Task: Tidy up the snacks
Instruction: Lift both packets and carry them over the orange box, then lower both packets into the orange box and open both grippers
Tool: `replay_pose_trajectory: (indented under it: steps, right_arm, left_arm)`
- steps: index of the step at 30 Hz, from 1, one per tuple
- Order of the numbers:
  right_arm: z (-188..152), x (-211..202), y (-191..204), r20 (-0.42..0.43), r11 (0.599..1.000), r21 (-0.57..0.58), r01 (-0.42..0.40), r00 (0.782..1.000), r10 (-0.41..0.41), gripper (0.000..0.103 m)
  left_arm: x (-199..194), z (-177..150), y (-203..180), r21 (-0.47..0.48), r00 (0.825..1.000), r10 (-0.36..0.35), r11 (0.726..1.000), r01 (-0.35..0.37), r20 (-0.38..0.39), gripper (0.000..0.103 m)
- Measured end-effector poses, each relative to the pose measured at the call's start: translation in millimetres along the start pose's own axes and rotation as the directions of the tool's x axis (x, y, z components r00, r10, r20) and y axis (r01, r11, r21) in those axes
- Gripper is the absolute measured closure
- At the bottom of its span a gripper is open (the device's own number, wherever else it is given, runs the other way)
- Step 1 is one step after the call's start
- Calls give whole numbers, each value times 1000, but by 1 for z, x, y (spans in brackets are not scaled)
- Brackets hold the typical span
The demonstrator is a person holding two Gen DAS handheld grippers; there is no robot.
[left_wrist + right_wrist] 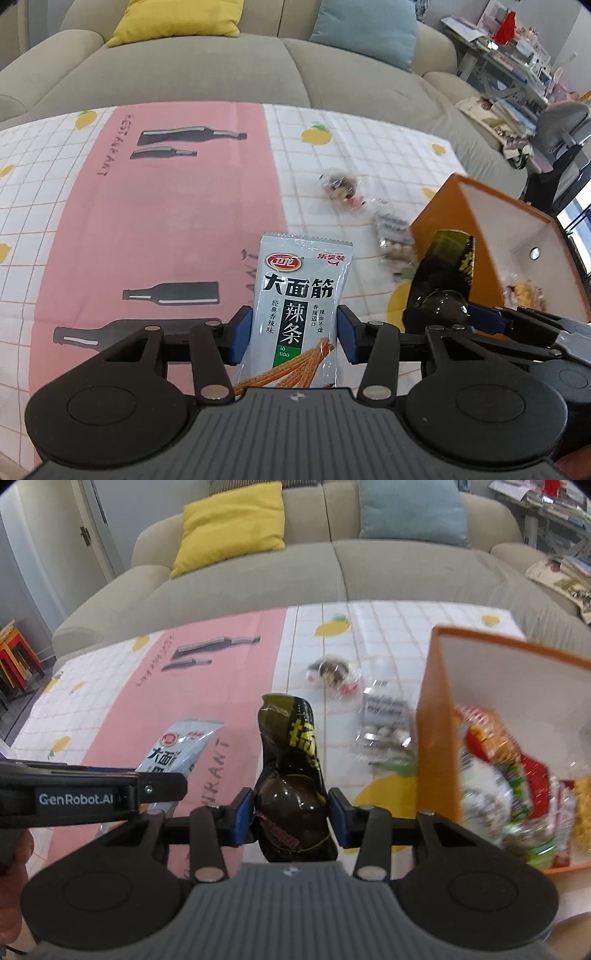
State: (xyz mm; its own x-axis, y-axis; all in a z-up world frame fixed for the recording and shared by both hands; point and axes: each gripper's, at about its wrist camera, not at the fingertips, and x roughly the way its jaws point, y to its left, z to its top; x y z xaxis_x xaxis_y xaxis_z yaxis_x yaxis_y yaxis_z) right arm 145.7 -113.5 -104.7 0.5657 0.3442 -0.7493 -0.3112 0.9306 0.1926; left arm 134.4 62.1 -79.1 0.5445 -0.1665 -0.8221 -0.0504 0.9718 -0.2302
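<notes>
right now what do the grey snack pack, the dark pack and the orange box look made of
Grey snack pack: glossy plastic film, judging by its crimped top seal and sheen. Dark pack: shiny plastic or foil film, with bright glare over a round bulge. Orange box: probably matte card or thin board, with flat stiff walls, white inside, no shine.
</notes>
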Motion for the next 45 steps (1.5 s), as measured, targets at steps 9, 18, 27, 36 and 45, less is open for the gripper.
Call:
replay_pose_trajectory:
  steps: [9, 18, 27, 36, 45]
  right_arm:
    - [21, -51, -41, 54, 1000, -10, 24, 998, -24, 61]
    - [38, -83, -97, 65, 992, -41, 120, 991, -117, 61]
    - [48, -93, -160, 47, 972, -37, 230, 972, -228, 61]
    - [49, -60, -218, -65, 958, -65, 279, 957, -283, 61]
    - [41, -20, -239, -137, 940, -171, 294, 938, -319, 61]
  left_arm:
    - [-25, 20, -51, 67, 997, -68, 996, 64, 44, 48]
    - [-20, 47, -125, 208, 986, -154, 968, 137, 64, 48]
    - [19, 65, -187, 269, 970, -241, 933, 239, -28, 48]
    - [70, 67, -240, 343, 954, -264, 891, 296, -140, 48]
    - [125, 62, -261, 417, 969, -148, 882, 219, -196, 48]
